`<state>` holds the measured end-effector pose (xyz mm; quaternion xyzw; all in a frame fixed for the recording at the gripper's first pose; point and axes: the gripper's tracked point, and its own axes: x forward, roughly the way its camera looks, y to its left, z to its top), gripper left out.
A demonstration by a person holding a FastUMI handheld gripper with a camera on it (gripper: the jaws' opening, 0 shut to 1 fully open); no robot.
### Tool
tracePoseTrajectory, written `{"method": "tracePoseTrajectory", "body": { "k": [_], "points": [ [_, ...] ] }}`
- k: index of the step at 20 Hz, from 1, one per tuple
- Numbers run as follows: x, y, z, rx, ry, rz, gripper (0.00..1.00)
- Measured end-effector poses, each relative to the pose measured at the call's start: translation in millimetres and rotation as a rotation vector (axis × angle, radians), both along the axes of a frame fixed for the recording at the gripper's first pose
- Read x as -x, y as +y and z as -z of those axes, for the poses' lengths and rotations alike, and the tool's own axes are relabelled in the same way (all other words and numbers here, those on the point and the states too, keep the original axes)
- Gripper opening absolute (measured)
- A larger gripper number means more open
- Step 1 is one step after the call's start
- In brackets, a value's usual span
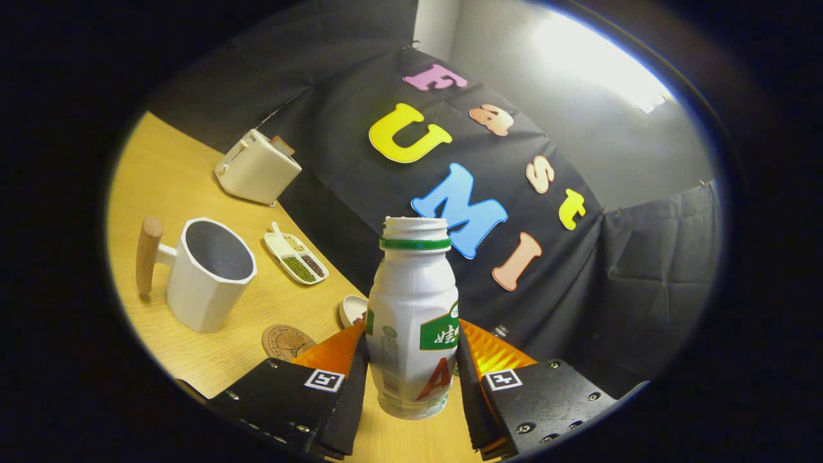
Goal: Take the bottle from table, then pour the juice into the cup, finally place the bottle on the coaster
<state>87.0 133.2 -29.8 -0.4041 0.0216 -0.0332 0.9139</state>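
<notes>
Gripper (411,386) clamped on bottle (412,321), both fingers pressing its sides, lower centre of frame. Bottle upright between fingers, uncapped, green neck ring, green label, writing too small to read. Wood table (193,360) at left, edge curving toward black cloth wall. Toaster (257,167) upper left. Cup (209,273) left, wooden handle. Tray (296,258) beside cup. Coaster (287,341) just left of fingers. Small bowl (352,310) near bottle.

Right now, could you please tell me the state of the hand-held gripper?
Hand-held gripper: closed on the uncapped white plastic bottle with the green neck ring, one finger on each side.
</notes>
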Motion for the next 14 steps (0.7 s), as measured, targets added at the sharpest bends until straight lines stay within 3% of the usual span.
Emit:
{"method": "tracePoseTrajectory", "body": {
  "k": [14],
  "points": [
    [-6.2,35.9,-5.0,0.466,-0.036,-0.019,0.65]
  ]
}}
